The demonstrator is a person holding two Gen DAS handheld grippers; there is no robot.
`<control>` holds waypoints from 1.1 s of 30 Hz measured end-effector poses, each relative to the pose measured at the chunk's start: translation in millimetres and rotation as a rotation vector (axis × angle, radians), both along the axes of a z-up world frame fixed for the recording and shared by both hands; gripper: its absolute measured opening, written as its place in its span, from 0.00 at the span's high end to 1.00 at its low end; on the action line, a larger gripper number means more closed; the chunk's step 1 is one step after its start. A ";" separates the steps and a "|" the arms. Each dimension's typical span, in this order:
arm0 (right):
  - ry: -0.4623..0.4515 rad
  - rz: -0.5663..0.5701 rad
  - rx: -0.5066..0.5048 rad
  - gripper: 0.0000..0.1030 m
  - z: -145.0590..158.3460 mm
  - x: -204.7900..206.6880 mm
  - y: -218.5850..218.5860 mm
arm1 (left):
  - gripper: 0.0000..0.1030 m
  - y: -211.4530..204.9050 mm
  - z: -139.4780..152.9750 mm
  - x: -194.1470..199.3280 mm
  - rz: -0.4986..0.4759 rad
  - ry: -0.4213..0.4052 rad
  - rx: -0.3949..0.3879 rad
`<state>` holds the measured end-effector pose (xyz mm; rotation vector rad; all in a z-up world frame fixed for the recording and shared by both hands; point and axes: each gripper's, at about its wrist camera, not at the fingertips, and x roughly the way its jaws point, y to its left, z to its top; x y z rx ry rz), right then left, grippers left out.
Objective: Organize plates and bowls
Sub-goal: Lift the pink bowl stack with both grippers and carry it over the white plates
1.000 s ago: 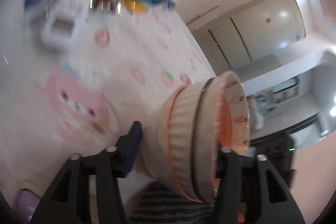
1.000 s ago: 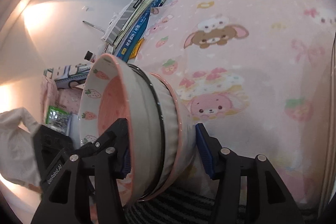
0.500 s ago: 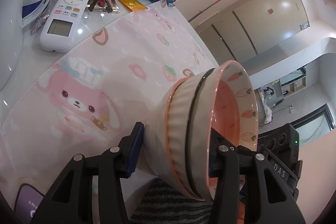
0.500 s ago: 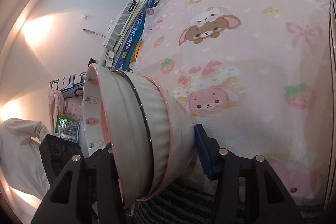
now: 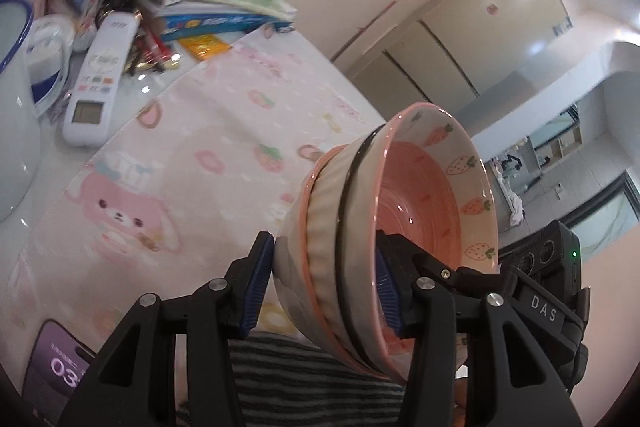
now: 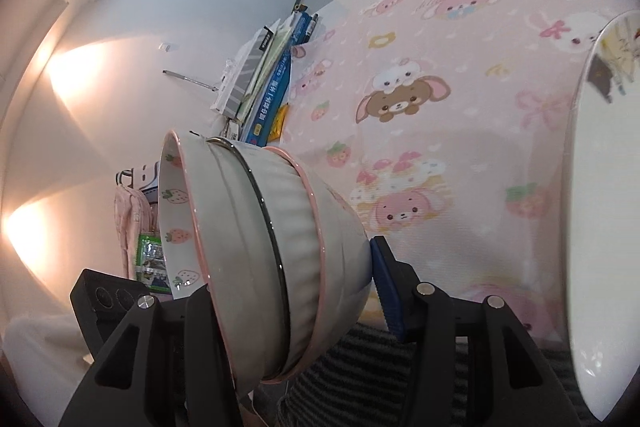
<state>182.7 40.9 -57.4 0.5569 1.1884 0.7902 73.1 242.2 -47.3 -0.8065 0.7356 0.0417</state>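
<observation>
Tabletop (image 5: 224, 131): covered by a pink cloth printed with bears, rabbits and strawberries; it fills most of both wrist views and serves as the landmark here.
Plate (image 6: 600, 211): a large white plate at the right edge of the right wrist view, over the pink cloth; only part of it shows, with a small dark print near its upper rim.
Stack of bowls (image 5: 384, 227): three nested bowls, cream and ribbed outside with pink rims, the inner one salmon inside with strawberry and carrot prints. The stack is tipped on its side and raised off the tabletop, above its near edge, held from both sides.
Left gripper (image 5: 320, 285): fingers partly open and clamped on the stack, one blue pad on the outer base, the other inside the inner bowl; the jaws have just been closing on it.
Right gripper (image 6: 288, 291): fingers about half open and gripping the same stack, the right blue pad against the base, the left finger hidden behind the rim.
Pile of books and papers (image 5: 216, 7): at the far end of the tabletop, beyond the cloth.
Mug (image 5: 12, 107): white with a blue rim, at the tabletop's left side.
Remote control (image 5: 100, 79): white, lying just off the cloth's edge, near the pile.
Phone (image 5: 56, 367): lit screen, at the tabletop's near left corner.
</observation>
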 end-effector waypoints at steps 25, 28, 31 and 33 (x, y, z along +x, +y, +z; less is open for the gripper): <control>0.011 -0.342 0.054 0.49 9.0 -5.4 -207.0 | 0.54 -183.7 30.2 65.6 -0.364 -0.031 0.045; 0.034 -0.340 0.069 0.49 -2.5 -2.1 -212.8 | 0.54 -194.5 26.7 67.7 -0.365 -0.012 0.066; 0.050 -0.341 0.082 0.49 -11.7 1.3 -218.1 | 0.54 -201.0 22.5 71.4 -0.363 0.003 0.081; 0.065 -0.340 0.083 0.49 -17.1 4.2 -217.9 | 0.54 -203.7 19.4 74.3 -0.365 0.015 0.086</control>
